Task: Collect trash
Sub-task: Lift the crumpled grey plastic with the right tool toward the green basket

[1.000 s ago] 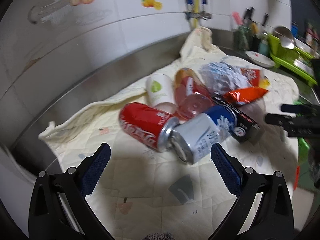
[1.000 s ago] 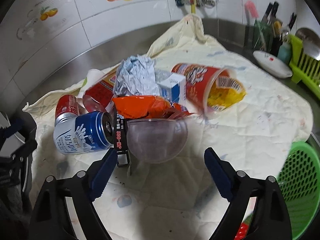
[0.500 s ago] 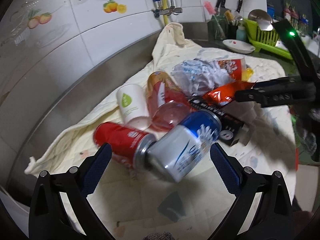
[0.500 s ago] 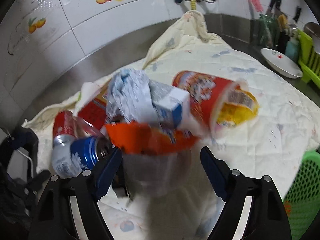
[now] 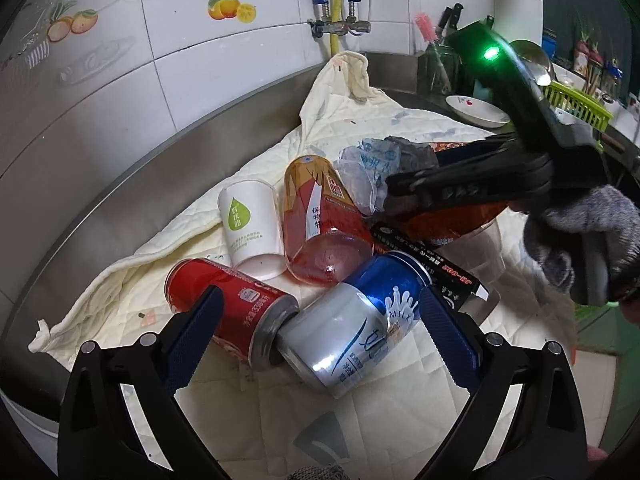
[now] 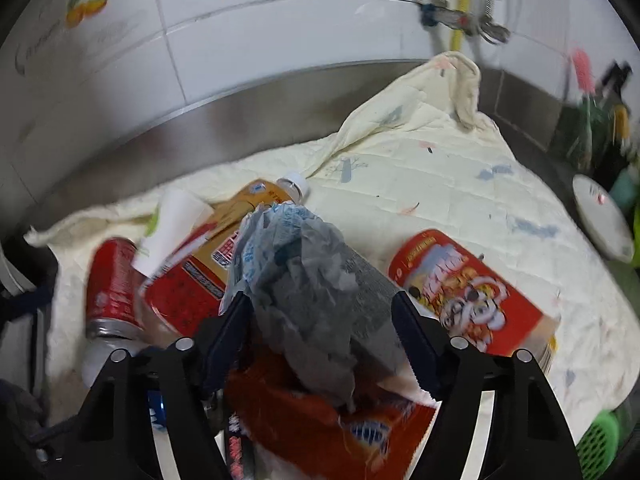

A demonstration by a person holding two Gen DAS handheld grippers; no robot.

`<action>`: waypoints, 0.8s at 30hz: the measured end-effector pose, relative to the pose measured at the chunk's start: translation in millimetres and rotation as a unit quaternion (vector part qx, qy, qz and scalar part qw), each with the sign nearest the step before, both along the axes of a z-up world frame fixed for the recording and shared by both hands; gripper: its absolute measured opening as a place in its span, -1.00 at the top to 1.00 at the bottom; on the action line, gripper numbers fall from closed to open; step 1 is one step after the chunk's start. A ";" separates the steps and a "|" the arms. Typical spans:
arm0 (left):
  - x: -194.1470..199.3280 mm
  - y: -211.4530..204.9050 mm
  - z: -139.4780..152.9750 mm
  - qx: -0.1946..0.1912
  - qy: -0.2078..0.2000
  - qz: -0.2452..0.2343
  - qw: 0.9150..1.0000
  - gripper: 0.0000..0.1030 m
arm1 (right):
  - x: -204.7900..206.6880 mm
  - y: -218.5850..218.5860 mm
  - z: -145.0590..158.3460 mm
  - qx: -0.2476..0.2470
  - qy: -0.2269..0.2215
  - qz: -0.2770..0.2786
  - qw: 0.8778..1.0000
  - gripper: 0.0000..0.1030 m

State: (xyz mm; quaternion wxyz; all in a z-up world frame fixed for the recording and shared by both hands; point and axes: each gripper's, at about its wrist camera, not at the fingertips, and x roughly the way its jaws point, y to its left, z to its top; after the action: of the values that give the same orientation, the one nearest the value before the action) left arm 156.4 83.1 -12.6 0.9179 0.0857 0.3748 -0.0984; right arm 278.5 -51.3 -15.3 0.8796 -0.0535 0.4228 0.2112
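- Right now our right tongs (image 6: 322, 334) are closing around a crumpled wad of blue-printed wrapper (image 6: 304, 280); it sits between the two pads, grey and creased, and we cannot tell whether the pads already press on it.
- Just under those tongs lies an orange snack bag (image 6: 320, 428), flattened and shiny, touching the wad from below.
- To the right of the right tongs a red instant-noodle cup (image 6: 472, 300) lies on its side, close to the right pad.
- To their left a plastic tea bottle (image 6: 208, 264) with a red and orange label lies against the wad, and a white paper cup (image 6: 168, 232) leans on it.
- Our left tongs (image 5: 316, 340) stand released, pads wide apart, with a blue and silver milk can (image 5: 360, 328) lying tilted between them and touching neither pad that we can see.
- A red cola can (image 5: 224, 304) lies by the left pad, its rim against the milk can's end.
- Beyond the milk can a black carton (image 5: 432, 264) lies flat, partly under the right tool.
- Everything rests on a cream quilted cloth (image 5: 360, 420) spread over the steel worktop (image 5: 160, 168).
- Far right of the right tongs, a green basket (image 6: 600, 440) shows at the edge.
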 end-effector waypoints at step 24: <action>32.6 -60.3 -8.2 -0.013 0.027 -0.097 0.995 -0.33 | -48.0 -50.5 71.2 0.155 -0.040 0.025 0.987 0.75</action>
State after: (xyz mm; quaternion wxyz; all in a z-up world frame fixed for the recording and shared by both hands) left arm 189.0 22.8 -20.9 0.8946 0.1075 0.3878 -0.1944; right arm 230.5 -101.8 55.9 0.8878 0.0640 0.3482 0.2940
